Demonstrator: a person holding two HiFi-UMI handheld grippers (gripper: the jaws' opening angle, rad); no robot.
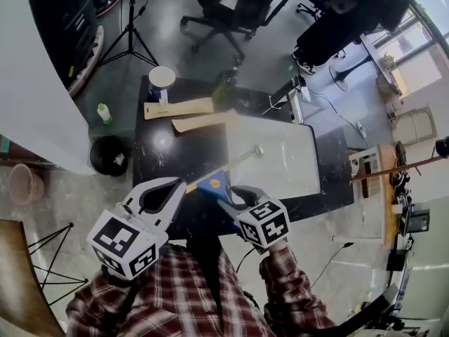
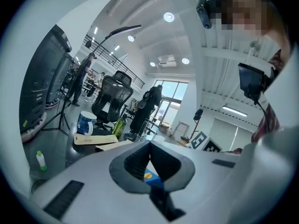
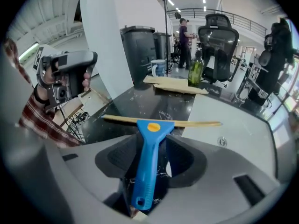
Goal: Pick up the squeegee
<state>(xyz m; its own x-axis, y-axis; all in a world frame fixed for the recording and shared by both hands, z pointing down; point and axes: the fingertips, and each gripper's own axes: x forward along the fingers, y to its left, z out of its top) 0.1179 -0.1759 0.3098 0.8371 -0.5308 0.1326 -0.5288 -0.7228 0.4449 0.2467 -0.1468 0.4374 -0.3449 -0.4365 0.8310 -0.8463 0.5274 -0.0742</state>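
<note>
The squeegee (image 1: 214, 184) lies on the black table (image 1: 161, 153), its yellow blade slanting toward the white sheet. In the right gripper view its blue handle (image 3: 147, 157) runs straight between the jaws, with a gap on either side of it. My right gripper (image 1: 231, 196) (image 3: 150, 143) is open and tilted down over the handle at the table's near edge. My left gripper (image 1: 181, 184) (image 2: 149, 146) hovers just left of the squeegee, its fingertips together with nothing in them. A sliver of the blue squeegee (image 2: 150, 176) shows below those tips.
A white sheet (image 1: 280, 160) covers the table's right half. At the far edge stand a mug (image 1: 162, 78), a green bottle (image 1: 224, 86) and two tan envelopes (image 1: 179, 108). A black bin (image 1: 109, 154) and a tripod (image 1: 130, 27) stand left; office chairs (image 1: 231, 5) stand behind.
</note>
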